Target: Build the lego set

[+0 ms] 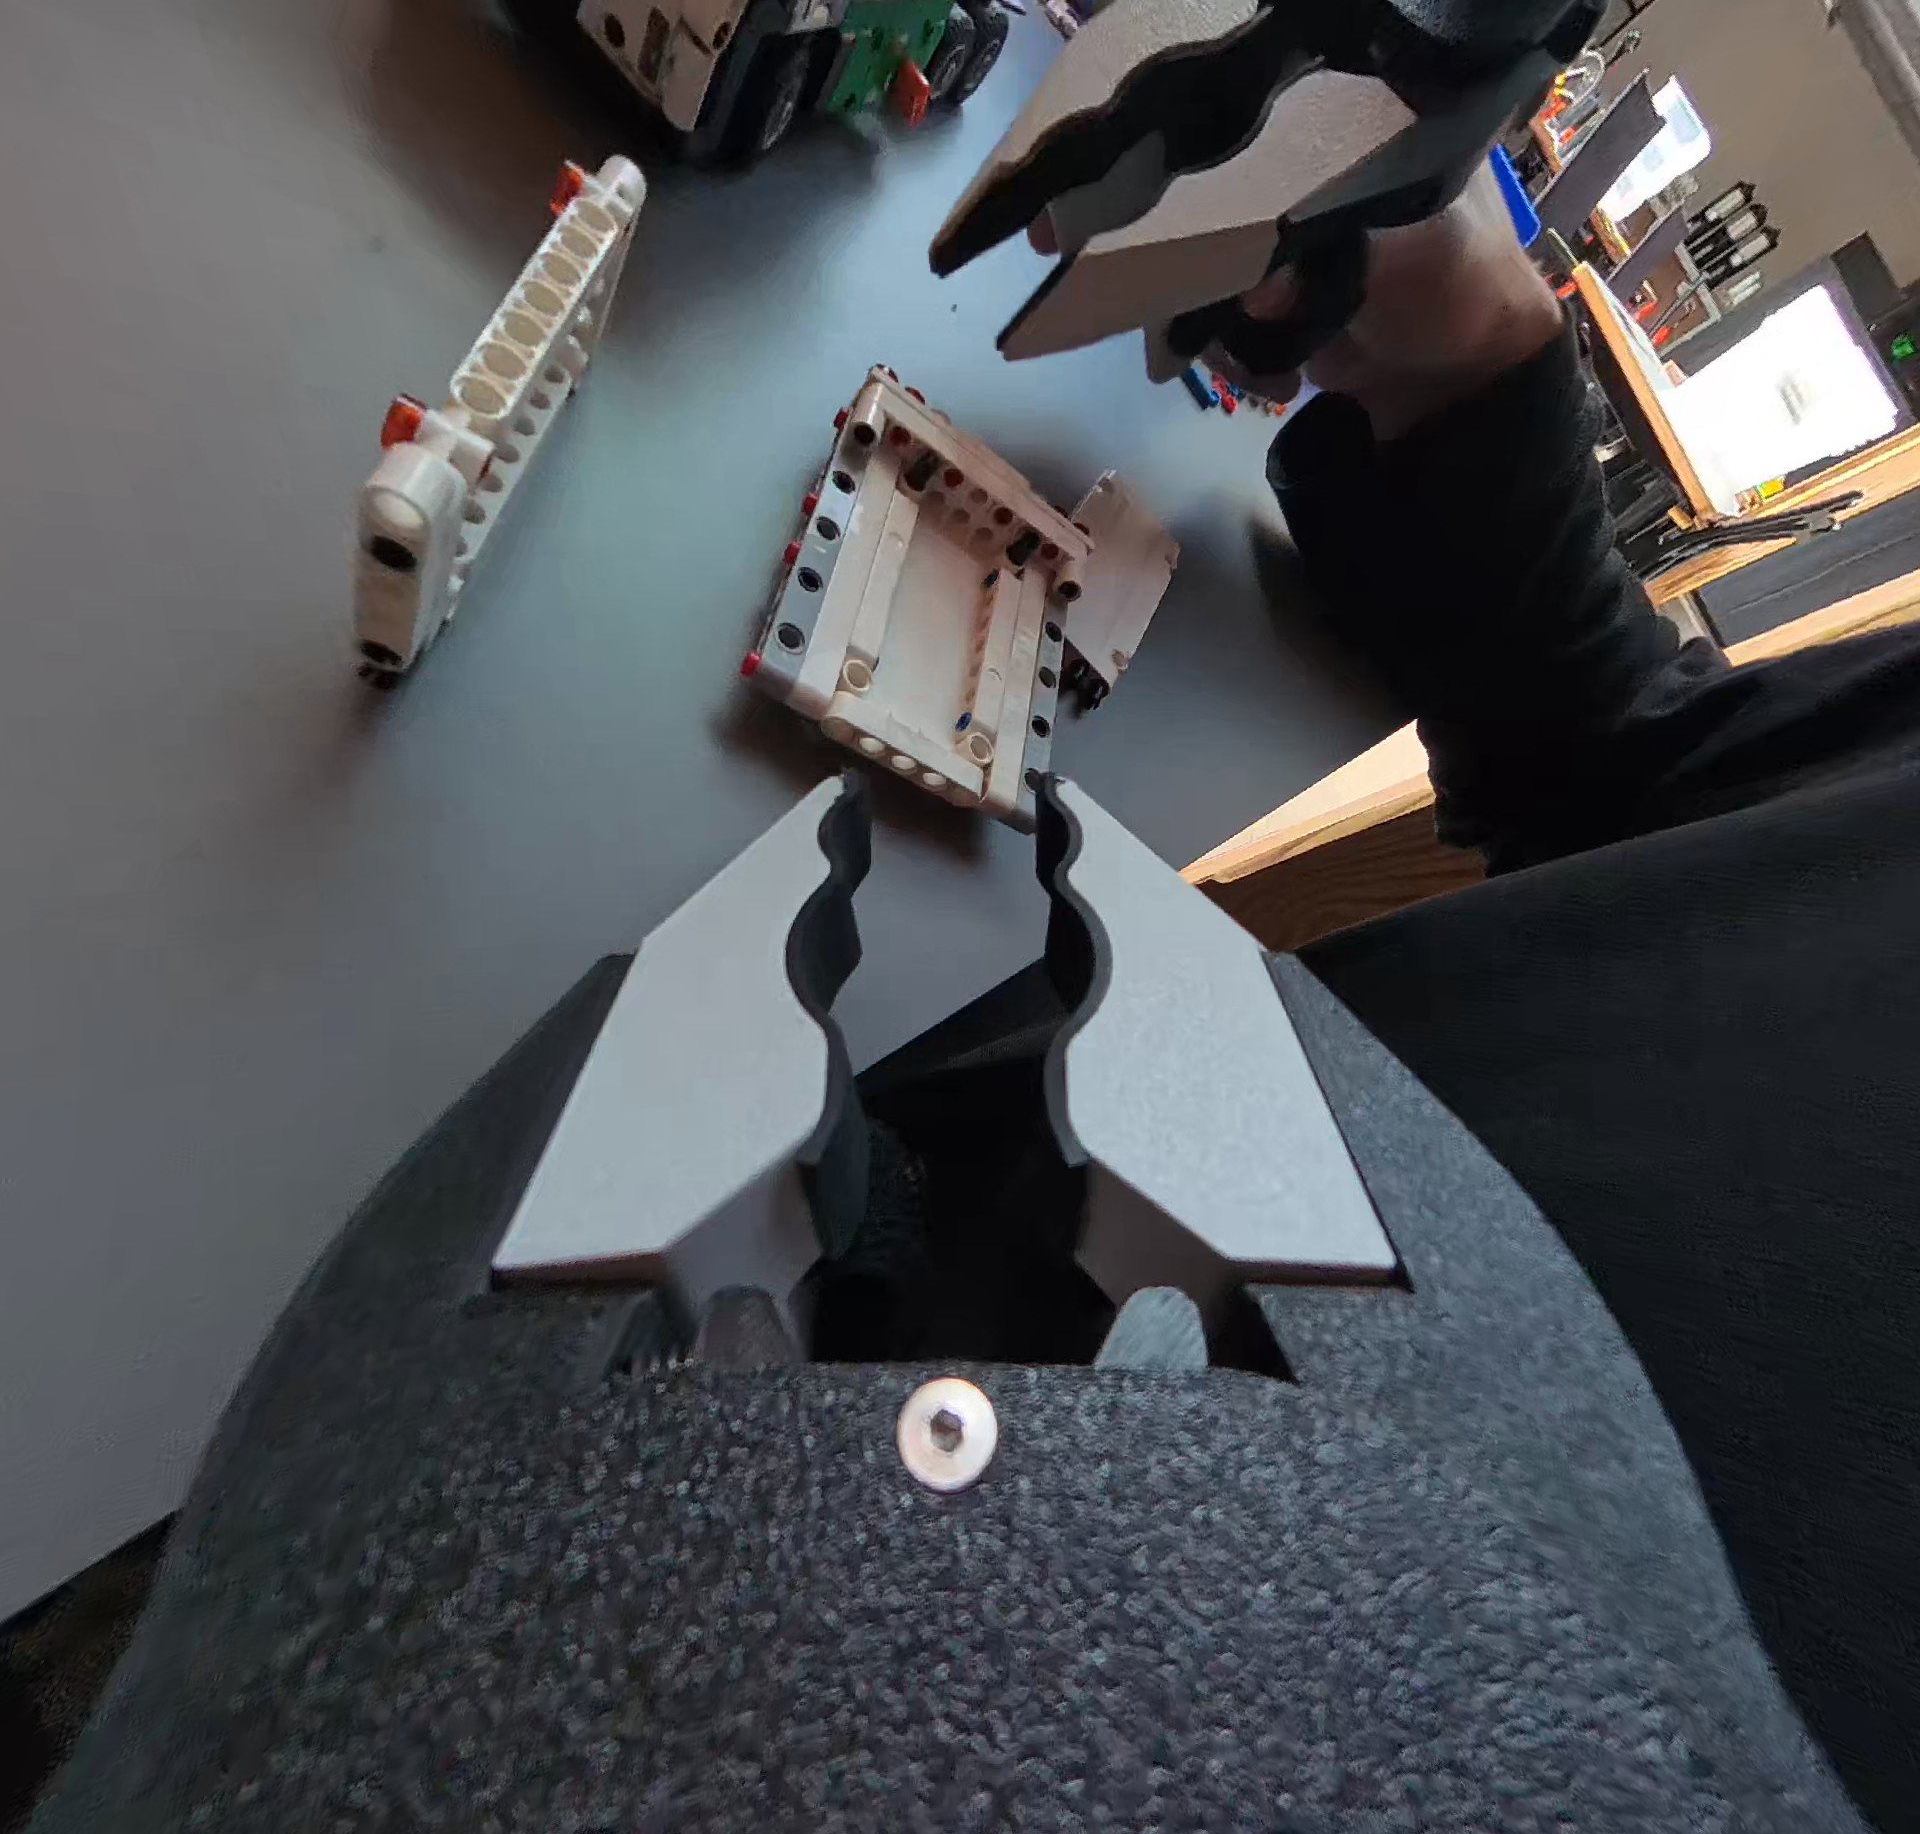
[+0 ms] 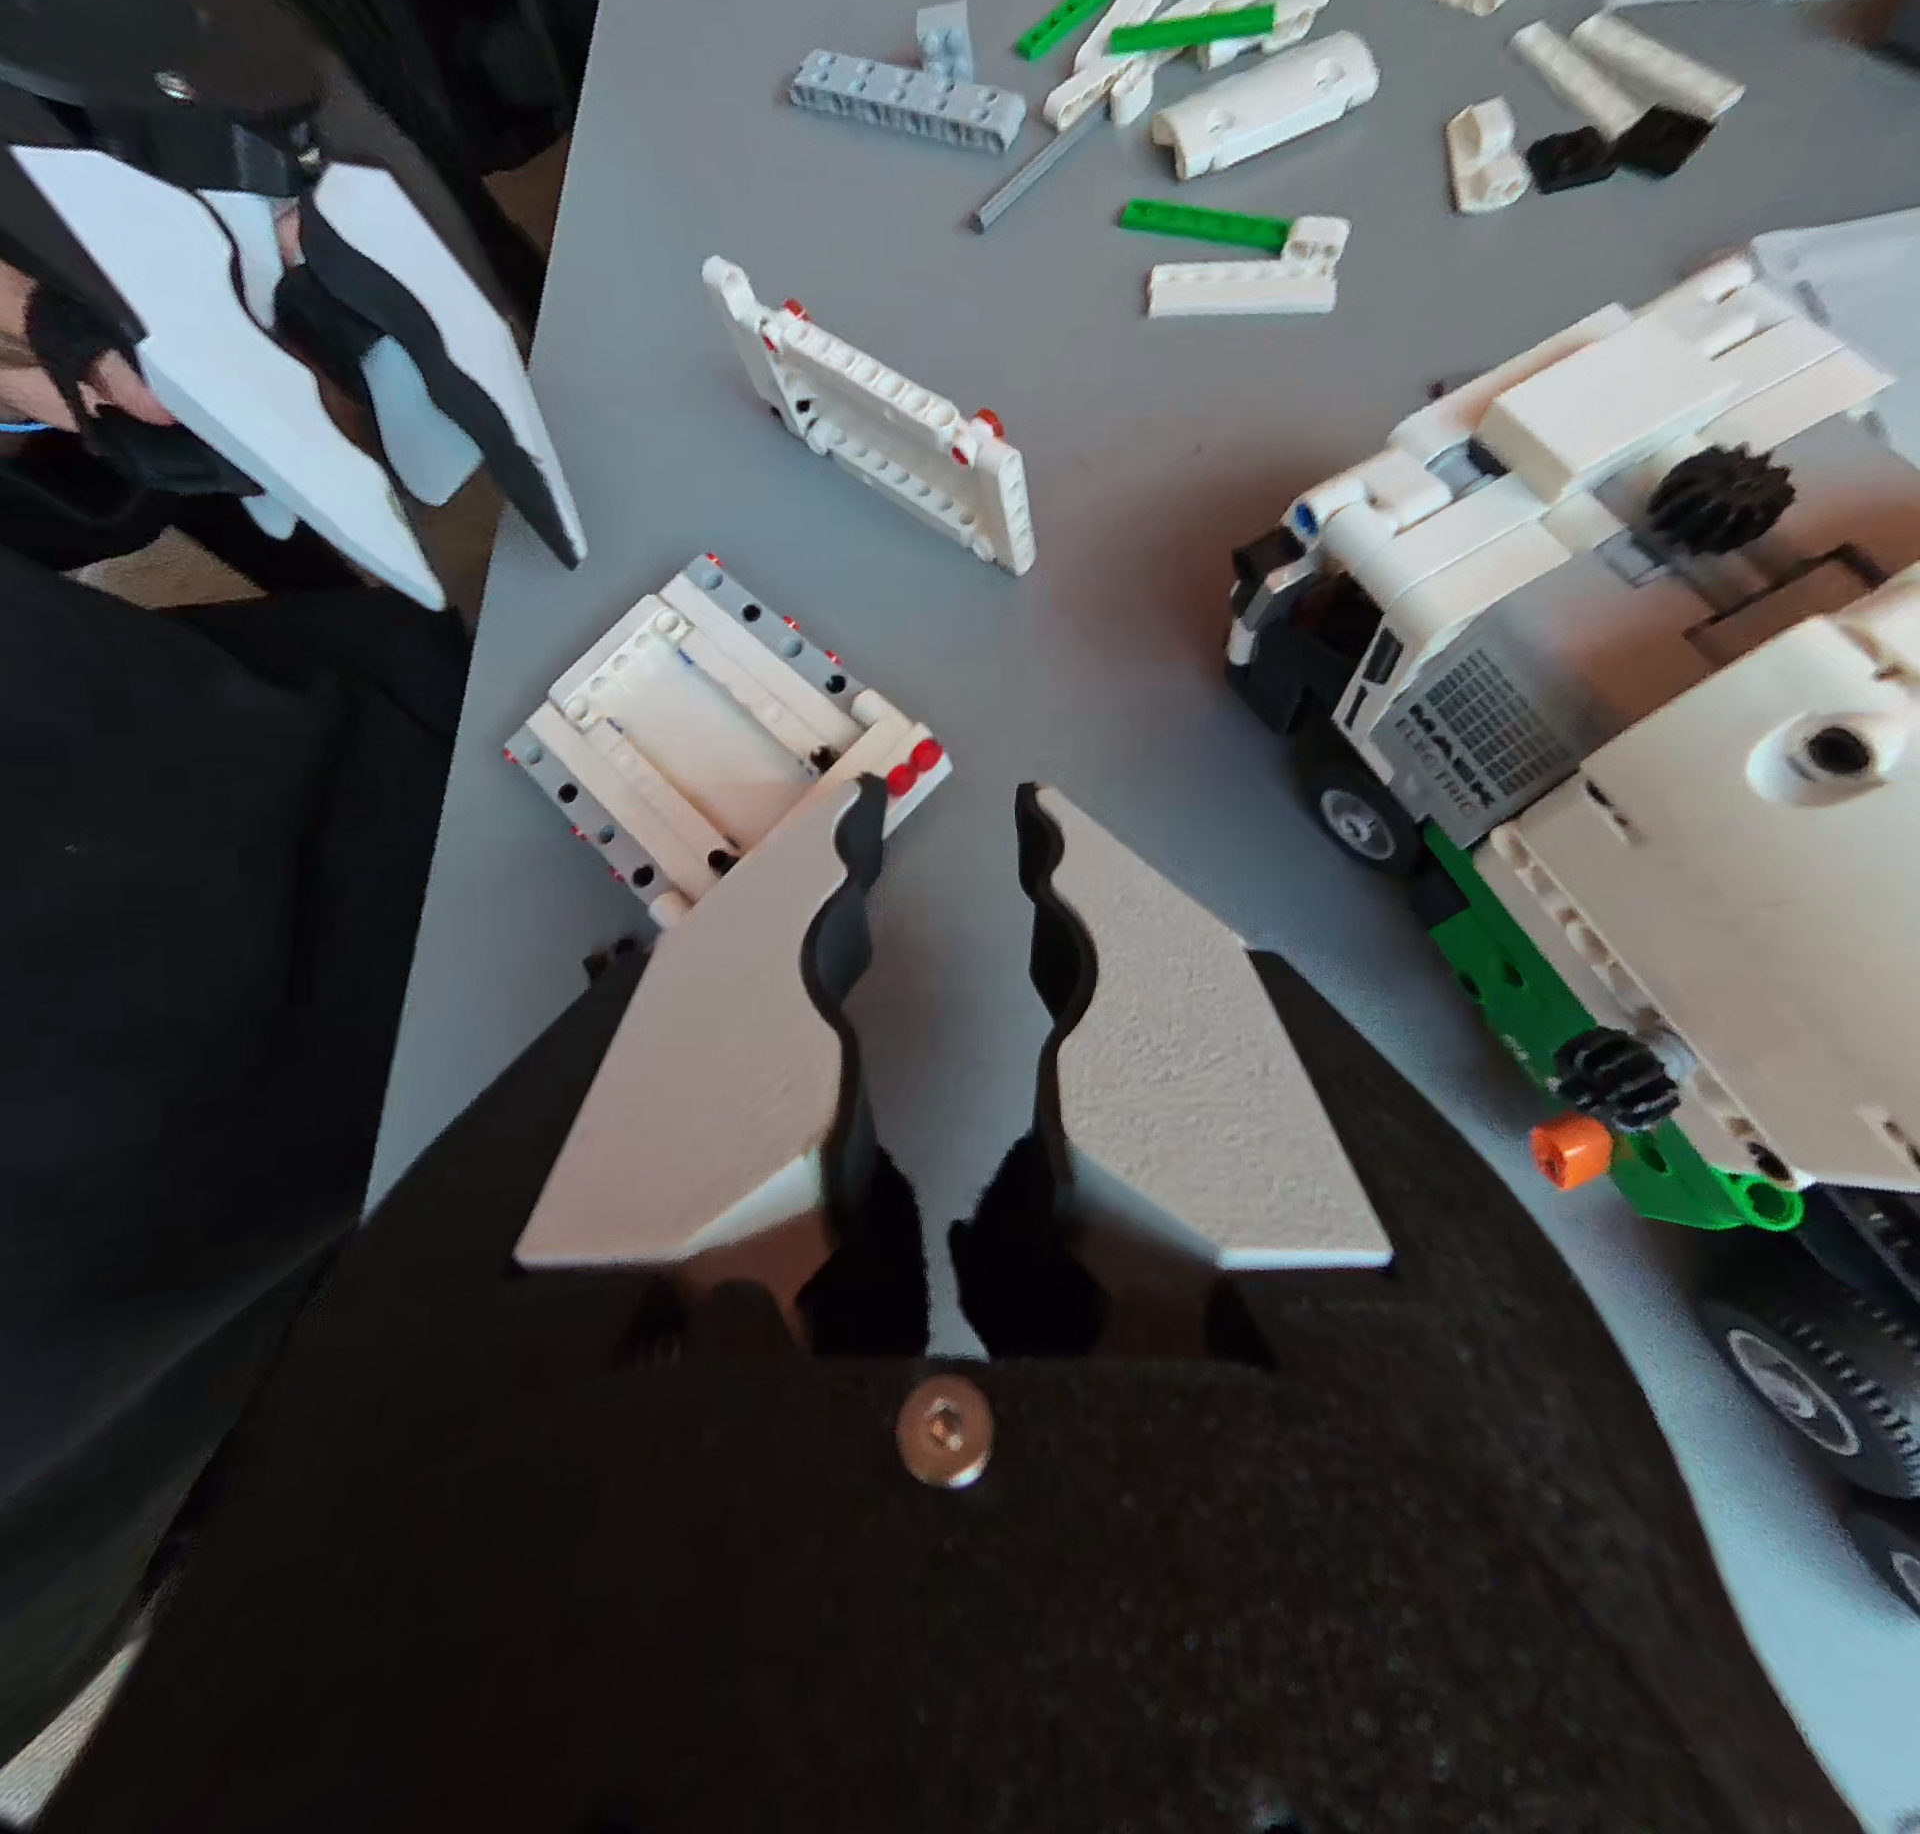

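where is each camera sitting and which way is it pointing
Left wrist view: rides the left tongs, looking along the open fingers at a square white brick panel on the grey table; a dark sleeve shows.
Right wrist view: rides the right tongs, open, facing the table and a toy truck.
Shared: the panel, a long white frame, each other's tongs.

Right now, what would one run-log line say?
left tool: open, at square white brick panel | right tool: open, empty, above grey table | toy truck: right
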### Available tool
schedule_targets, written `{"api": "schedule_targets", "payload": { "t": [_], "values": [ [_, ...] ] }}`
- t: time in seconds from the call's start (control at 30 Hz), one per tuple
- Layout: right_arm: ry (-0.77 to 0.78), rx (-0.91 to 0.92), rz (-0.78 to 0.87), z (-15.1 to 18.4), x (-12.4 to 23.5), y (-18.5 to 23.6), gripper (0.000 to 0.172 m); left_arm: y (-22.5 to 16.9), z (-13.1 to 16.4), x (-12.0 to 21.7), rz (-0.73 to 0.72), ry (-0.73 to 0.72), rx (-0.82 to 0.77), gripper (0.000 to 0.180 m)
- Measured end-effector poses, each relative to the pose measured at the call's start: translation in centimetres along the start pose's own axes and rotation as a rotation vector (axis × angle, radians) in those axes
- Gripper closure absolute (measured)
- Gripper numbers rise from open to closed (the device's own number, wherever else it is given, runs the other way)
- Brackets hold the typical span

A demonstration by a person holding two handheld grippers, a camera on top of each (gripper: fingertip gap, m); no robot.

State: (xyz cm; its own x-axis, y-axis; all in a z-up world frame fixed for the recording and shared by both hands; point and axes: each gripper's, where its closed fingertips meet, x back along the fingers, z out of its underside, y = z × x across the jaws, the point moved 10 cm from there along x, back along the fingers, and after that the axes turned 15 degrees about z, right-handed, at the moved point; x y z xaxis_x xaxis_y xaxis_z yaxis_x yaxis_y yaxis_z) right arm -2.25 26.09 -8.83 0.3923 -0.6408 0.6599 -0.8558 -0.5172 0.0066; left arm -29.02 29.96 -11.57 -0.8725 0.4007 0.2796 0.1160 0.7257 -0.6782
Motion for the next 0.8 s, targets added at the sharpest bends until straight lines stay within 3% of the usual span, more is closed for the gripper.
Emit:
{"api": "schedule_targets", "payload": {
  "t": [0.2, 0.47, 0.67, 0.8],
  "values": [
    [0.138, -0.057, -0.213, 1.4, -0.5, 0.3, 0.139, 0.7, -0.1, -0.8, -0.023, 0.022, 0.046, 0.15],
    [0.168, -0.168, -0.317, 1.7, -2.3, 1.1, 0.138, 1.6, -0.3, -2.0, 0.017, 0.015, 0.103, 0.153],
    [0.134, -0.215, -0.254, 1.5, -2.3, 0.3, 0.144, 1.1, -1.4, -1.9, -0.028, -0.073, -0.021, 0.169],
    [-0.013, -0.191, -0.22, 0.6, -1.8, 0.5, 0.152, 0.2, -2.2, -2.4, -0.081, -0.11, -0.2, 0.172]
  ]
}}
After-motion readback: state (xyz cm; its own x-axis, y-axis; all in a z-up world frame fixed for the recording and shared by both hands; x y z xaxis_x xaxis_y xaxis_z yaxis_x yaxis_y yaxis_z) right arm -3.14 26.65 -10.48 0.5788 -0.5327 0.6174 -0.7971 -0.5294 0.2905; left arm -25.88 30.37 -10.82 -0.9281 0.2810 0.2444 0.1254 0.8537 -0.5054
